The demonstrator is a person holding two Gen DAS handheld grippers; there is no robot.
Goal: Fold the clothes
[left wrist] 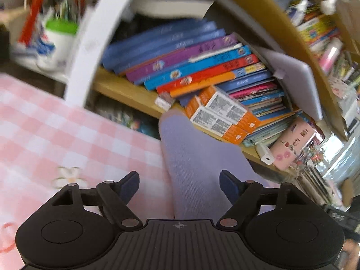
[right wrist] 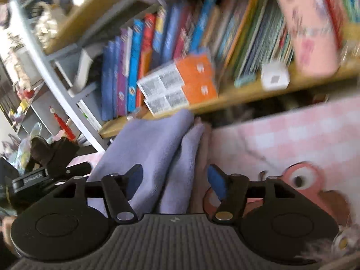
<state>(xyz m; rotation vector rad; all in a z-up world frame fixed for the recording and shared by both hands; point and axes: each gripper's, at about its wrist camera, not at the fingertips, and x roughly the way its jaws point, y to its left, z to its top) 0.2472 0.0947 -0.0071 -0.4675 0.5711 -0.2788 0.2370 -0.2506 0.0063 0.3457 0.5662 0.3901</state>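
1. My left gripper point(left wrist: 178, 183) is spread wide, holding nothing; the lilac cloth point(left wrist: 193, 168) lies between its fingers on the pink checked cover point(left wrist: 56, 135).
2. My right gripper point(right wrist: 175, 181) gapes too, over the cloth's folds point(right wrist: 157, 153).
3. Print on the orange boxes point(left wrist: 221, 114) and book spines point(left wrist: 191, 67) is too blurred to read.

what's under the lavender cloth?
The lavender cloth lies on a pink-and-white checked tablecloth, with a thin pinkish layer showing at its edge. Anything directly beneath it is covered.
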